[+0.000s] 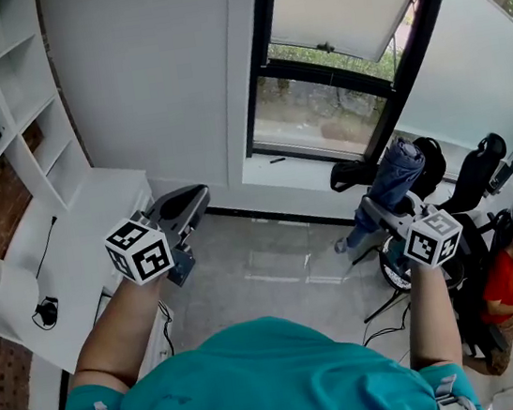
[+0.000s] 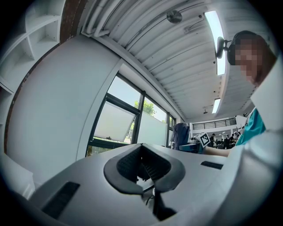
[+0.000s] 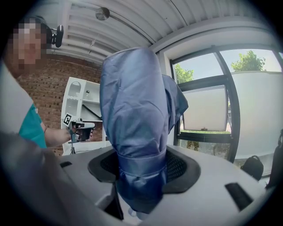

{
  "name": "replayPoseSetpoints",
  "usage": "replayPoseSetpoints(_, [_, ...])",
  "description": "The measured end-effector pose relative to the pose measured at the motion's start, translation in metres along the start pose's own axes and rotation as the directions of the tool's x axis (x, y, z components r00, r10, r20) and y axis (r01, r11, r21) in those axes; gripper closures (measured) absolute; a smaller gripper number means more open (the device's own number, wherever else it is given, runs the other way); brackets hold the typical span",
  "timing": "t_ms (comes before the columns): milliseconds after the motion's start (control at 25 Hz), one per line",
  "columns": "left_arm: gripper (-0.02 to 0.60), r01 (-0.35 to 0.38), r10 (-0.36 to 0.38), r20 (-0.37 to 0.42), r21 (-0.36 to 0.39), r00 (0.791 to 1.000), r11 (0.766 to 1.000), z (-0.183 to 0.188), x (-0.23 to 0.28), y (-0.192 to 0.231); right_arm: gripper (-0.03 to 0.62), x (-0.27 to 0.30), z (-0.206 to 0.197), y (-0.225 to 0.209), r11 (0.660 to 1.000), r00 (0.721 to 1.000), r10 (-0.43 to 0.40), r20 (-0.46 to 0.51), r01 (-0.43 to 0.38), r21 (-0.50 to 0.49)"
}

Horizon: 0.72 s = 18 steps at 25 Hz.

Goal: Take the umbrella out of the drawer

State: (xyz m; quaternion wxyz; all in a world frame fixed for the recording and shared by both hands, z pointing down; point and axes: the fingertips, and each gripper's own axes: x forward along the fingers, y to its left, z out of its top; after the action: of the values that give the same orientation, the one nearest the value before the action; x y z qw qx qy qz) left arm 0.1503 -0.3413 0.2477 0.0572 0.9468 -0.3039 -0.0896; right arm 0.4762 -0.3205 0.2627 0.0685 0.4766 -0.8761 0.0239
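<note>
A folded blue umbrella (image 1: 396, 173) stands up out of my right gripper (image 1: 381, 214), held high over the floor near the window. Seen from the right gripper view, the umbrella (image 3: 137, 119) fills the middle, and the right gripper (image 3: 141, 172) has both dark pads pressed on its strapped lower end. My left gripper (image 1: 193, 200) is raised at the left, beside the white desk, with its jaws together and nothing in them. The left gripper view shows the left gripper (image 2: 141, 155) empty and the umbrella (image 2: 180, 135) far off. No drawer is in view.
White shelving (image 1: 26, 118) and a white desk (image 1: 74, 253) with a white roll (image 1: 3, 287) and a black corded device (image 1: 46, 312) line the left. A window (image 1: 342, 73) is ahead. Black chairs (image 1: 479, 168) and a seated person in red (image 1: 503, 288) are at the right.
</note>
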Motion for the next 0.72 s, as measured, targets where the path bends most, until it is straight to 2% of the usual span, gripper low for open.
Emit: replayPoseSetpoints(720, [0.569, 0.010, -0.010, -0.007, 0.000, 1.000, 1.000, -0.0027, 0.0036, -0.0026, 0.338, 0.0052, 0.0023, -0.0006, 1.000, 1.000, -0.006, -0.002, 0.006, -0.023])
